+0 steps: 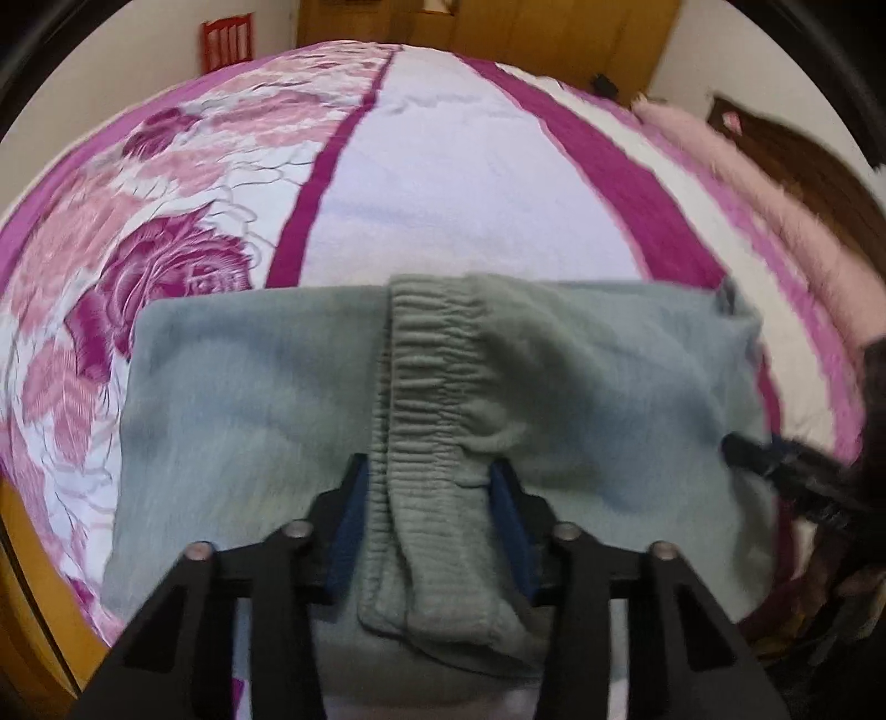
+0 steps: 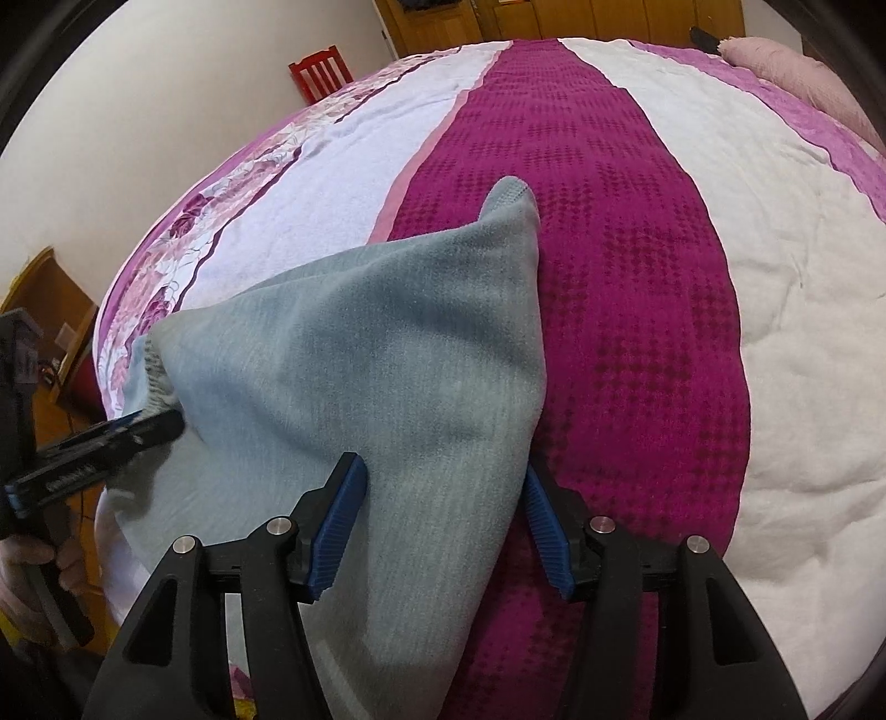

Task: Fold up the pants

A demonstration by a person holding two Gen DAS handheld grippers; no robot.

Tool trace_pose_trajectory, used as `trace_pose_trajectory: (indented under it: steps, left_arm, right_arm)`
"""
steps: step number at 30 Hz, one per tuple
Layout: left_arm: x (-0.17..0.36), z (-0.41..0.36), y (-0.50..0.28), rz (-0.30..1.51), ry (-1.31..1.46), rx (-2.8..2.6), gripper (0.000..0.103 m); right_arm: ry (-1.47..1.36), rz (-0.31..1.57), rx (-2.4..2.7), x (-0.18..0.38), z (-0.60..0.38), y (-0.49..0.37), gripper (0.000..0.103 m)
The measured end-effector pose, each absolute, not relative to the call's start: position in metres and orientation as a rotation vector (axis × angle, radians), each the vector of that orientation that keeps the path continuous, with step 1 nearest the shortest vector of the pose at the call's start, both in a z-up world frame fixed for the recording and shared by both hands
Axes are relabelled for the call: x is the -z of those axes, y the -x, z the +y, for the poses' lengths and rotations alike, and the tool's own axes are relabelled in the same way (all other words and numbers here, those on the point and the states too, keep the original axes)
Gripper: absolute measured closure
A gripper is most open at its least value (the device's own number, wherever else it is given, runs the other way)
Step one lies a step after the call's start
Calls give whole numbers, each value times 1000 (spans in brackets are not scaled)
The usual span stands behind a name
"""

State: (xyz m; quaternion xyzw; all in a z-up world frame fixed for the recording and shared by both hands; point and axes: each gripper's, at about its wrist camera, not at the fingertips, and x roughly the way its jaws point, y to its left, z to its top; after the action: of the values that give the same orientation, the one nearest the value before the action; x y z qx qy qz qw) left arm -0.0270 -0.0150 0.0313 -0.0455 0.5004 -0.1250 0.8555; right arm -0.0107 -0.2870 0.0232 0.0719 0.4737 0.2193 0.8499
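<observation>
Grey-green pants (image 1: 249,376) lie folded across the near edge of a bed with a purple and white cover (image 1: 470,183). The ribbed elastic waistband (image 1: 426,360) runs toward me, bunched between the blue pads of my left gripper (image 1: 429,482), which is shut on it. My right gripper (image 2: 443,476) is shut on a fold of the pants (image 2: 387,343). A corner of the cloth (image 2: 509,194) sticks up beyond it. Each gripper shows in the other's view: the right gripper (image 1: 736,443) at the pants' right edge, the left gripper (image 2: 160,426) at the waistband.
A pink fluffy blanket (image 1: 775,194) lies along the bed's right side. A red chair (image 2: 321,69) stands against the far wall, beside wooden doors (image 1: 498,22). Wooden furniture (image 2: 44,299) stands left of the bed. A person's hand (image 2: 33,559) holds the left gripper.
</observation>
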Motion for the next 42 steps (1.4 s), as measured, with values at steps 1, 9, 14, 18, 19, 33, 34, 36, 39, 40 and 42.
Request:
trace_pose_trajectory:
  steps: [1, 9, 14, 18, 19, 33, 34, 36, 39, 40, 42]
  left_arm:
    - [-34, -13, 29, 1044, 113, 272, 72]
    - [-22, -14, 21, 1054, 131, 277, 63]
    - [-21, -13, 20, 1034, 143, 287, 64]
    - [-29, -9, 25, 1016, 178, 289, 78]
    - [-35, -8, 26, 1003, 189, 294, 83]
    - [-121, 3, 54, 806, 203, 360, 88]
    - [-127, 8, 54, 792, 199, 352, 88]
    - [-133, 17, 52, 775, 196, 327, 88]
    - [-136, 38, 50, 766, 206, 281, 88]
    - [-136, 46, 49, 770, 211, 263, 88]
    - [-131, 60, 47, 783, 222, 234, 88]
  right_arm:
    - [-152, 998, -462, -23, -287, 11, 45]
    - [-146, 999, -461, -23, -288, 10, 45]
    - [-132, 1000, -447, -27, -287, 12, 45]
    - [-127, 975, -413, -36, -293, 16, 45]
    - [-131, 968, -406, -38, -296, 18, 45]
    - [-107, 899, -388, -60, -303, 34, 45]
    - [-103, 897, -389, -60, -301, 34, 45]
    - [-93, 893, -392, -61, -300, 35, 45]
    - [-87, 895, -394, -60, -299, 35, 45]
    - [-88, 899, -395, -60, -298, 34, 45]
    - [-88, 907, -395, -58, -297, 33, 45]
